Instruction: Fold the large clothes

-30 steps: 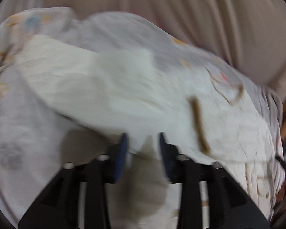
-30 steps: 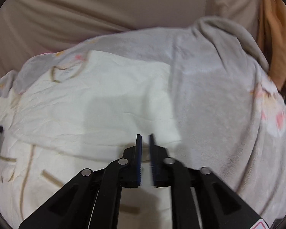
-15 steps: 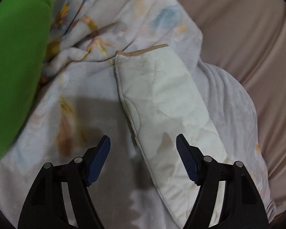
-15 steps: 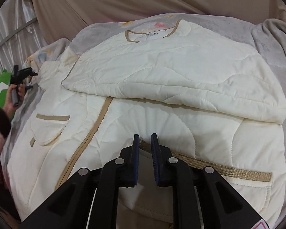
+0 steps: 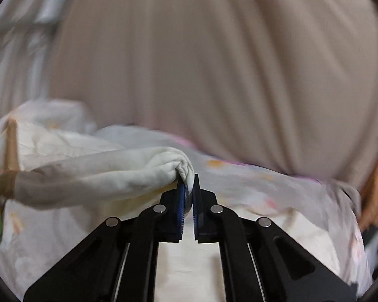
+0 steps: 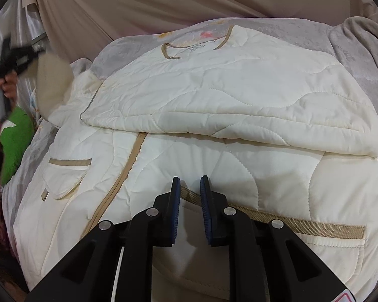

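Observation:
A cream quilted jacket [image 6: 214,115] with tan trim lies on the bed, front up, its right sleeve folded across the chest. My left gripper [image 5: 188,188] is shut on the jacket's other sleeve [image 5: 100,173] and holds it lifted; the sleeve hangs away to the left. In the right wrist view the left gripper [image 6: 32,54] appears at far left with the blurred sleeve [image 6: 51,80] raised. My right gripper [image 6: 190,188] hovers just above the jacket's lower hem band [image 6: 302,224], its jaws slightly apart and empty.
A pale printed fleece blanket [image 6: 352,50] covers the bed under the jacket. A beige curtain [image 5: 201,63] hangs behind. A green cushion [image 6: 15,141] lies at the left edge. An orange cloth [image 5: 375,188] hangs at the right.
My left gripper went from open above the sleeve to shut on it and lifted it. My right gripper's jaws opened slightly and stayed over the hem.

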